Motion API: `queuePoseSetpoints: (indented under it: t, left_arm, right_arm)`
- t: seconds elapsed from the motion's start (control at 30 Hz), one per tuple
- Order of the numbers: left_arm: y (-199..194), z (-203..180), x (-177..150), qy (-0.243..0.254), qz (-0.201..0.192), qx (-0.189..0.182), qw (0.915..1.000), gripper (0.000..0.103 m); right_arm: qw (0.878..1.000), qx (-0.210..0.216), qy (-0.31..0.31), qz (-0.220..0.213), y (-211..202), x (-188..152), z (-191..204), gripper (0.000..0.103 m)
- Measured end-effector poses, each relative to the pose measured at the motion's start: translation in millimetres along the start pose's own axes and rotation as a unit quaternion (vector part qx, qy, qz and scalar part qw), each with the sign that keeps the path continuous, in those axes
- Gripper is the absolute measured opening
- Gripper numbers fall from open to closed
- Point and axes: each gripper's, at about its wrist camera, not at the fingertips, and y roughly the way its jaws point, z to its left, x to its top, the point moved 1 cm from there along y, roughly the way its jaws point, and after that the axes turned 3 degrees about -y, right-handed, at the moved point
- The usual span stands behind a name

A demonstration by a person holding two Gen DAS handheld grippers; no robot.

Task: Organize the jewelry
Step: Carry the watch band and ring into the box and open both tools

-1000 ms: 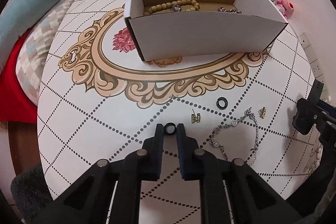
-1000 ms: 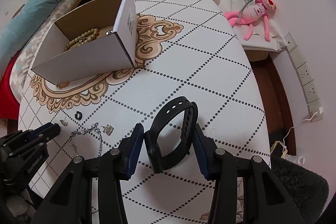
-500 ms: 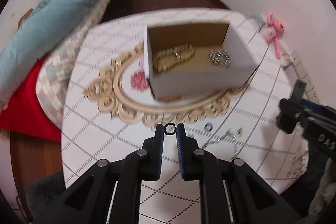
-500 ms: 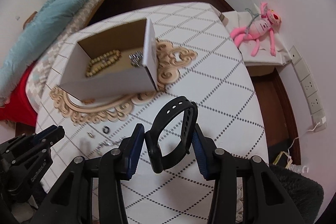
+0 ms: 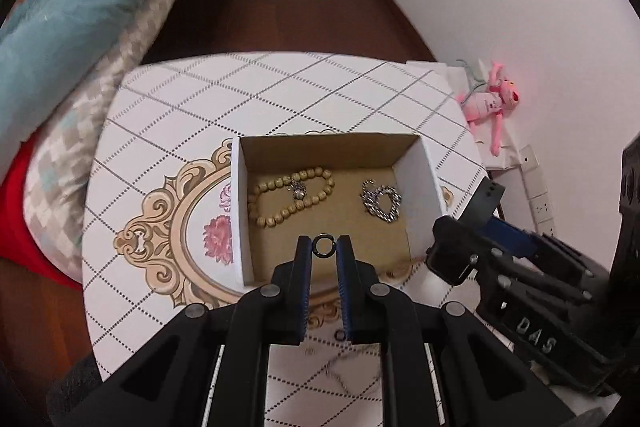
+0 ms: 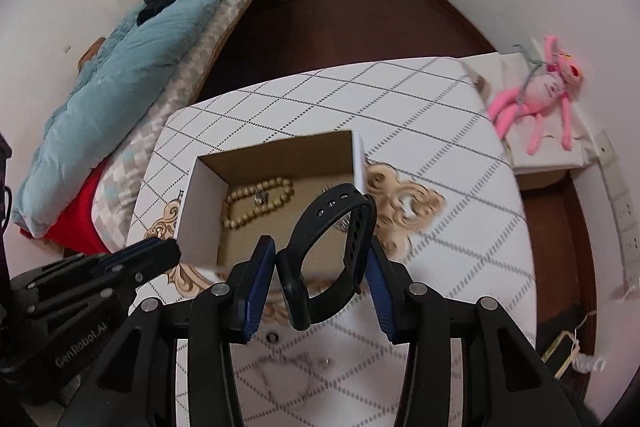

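While the left gripper (image 5: 324, 247) pinches the small black metal ring (image 5: 324, 246) between its narrowly set fingertips, it hangs above the near half of the open white cardboard box (image 5: 424, 183), so the step in hand is judged to be the drop. Release only once the ring sits well inside the near wall, over bare floor at 6 o'clock from the tan wooden bead bracelet (image 5: 289, 195) and clear of the silver chain bracelet (image 5: 380, 202) at 2 o'clock. Part the fingers a little; the ring is light and may roll. The right gripper (image 6: 318, 259) grips the looped black rubber watch strap (image 6: 332, 239) at a wide setting, poised over the box's right corner; hold it back until the left one is clear, since the two tools are close. Compared with one second earlier, both grippers have lifted off the round patterned tabletop (image 5: 168, 131) and travelled over the box; the remaining black ring (image 6: 273, 337) and loose silver chain (image 6: 288, 367) lie at 6 o'clock, blurred.
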Motion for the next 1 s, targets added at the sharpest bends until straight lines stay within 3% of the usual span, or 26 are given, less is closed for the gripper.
queuePoseSetpoints:
  t: [0.13, 0.23, 0.3, 0.47, 0.53, 0.6, 0.67, 0.77, 1.0]
  left_arm:
    - [7, 16, 20, -0.037, 0.012, -0.014, 0.9992, 0.011]
    - [5, 19, 28, -0.032, 0.005, 0.012, 0.9994, 0.033]
    - [-2, 21, 28, -0.028, -0.007, 0.031, 0.9991, 0.062]
    - [-5, 30, 20, -0.025, -0.016, 0.061, 0.9977, 0.066]
    - [-3, 32, 14, -0.021, -0.016, 0.073, 0.9970, 0.068]
    - [-2, 34, 6, -0.015, -0.022, 0.088, 0.9957, 0.091]
    - [1, 35, 0, -0.011, -0.029, 0.104, 0.9941, 0.102]
    - [6, 35, -10, -0.004, -0.034, 0.121, 0.9920, 0.103]
    - [10, 36, -24, 0.000, -0.035, 0.139, 0.9897, 0.103]
  right_arm:
    - [0.999, 0.012, -0.004, 0.034, 23, 18, 2, 0.054]
    - [0.998, 0.012, -0.001, 0.057, 35, 24, 0, 0.059]
    - [0.998, 0.008, 0.000, 0.059, 36, 25, -2, 0.066]
    - [0.999, -0.004, -0.003, 0.046, 23, 23, -5, 0.067]
    - [0.999, -0.021, -0.009, 0.036, 16, 21, -6, 0.078]
    - [0.999, -0.042, -0.017, 0.030, 10, 18, -6, 0.090]
    - [0.996, -0.077, -0.030, 0.030, 8, 15, -7, 0.100]
    - [0.991, -0.125, -0.045, 0.035, 10, 6, -7, 0.103]
    - [0.987, -0.150, -0.054, 0.037, 12, -5, -8, 0.103]
